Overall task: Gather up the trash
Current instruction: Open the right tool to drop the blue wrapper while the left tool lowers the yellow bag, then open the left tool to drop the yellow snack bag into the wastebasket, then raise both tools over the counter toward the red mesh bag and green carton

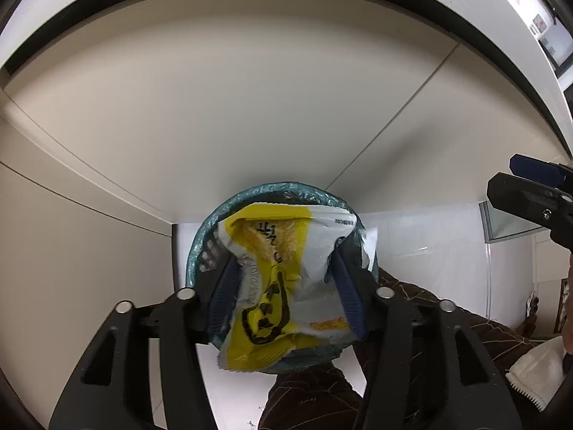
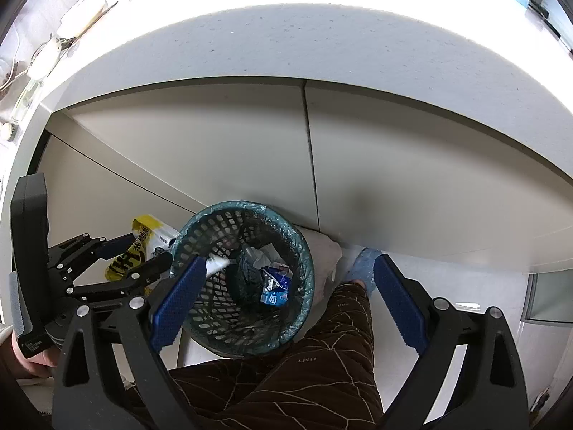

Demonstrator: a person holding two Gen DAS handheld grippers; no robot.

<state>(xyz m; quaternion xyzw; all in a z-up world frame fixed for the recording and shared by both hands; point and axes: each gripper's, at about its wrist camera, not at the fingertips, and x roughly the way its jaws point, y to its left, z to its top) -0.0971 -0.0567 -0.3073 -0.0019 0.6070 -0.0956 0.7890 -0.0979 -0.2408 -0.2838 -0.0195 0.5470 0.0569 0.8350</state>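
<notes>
My left gripper (image 1: pixel 286 283) is shut on a yellow and white snack bag (image 1: pixel 283 279) and holds it right over the rim of the trash basket (image 1: pixel 286 188). In the right wrist view the bag (image 2: pixel 143 247) hangs in the left gripper (image 2: pixel 138 252) just left of the dark mesh basket (image 2: pixel 247 337), which has a teal liner and holds crumpled wrappers and a blue packet (image 2: pixel 274 288). My right gripper (image 2: pixel 286 294) is open and empty above the basket's mouth; one of its fingers shows at the right edge of the left wrist view (image 1: pixel 533 182).
The basket stands on a white floor against beige cabinet doors (image 2: pixel 250 150) under a white countertop (image 2: pixel 322 43). The person's leg in brown patterned trousers (image 2: pixel 315 369) and a blue slipper (image 2: pixel 361 263) are right of the basket.
</notes>
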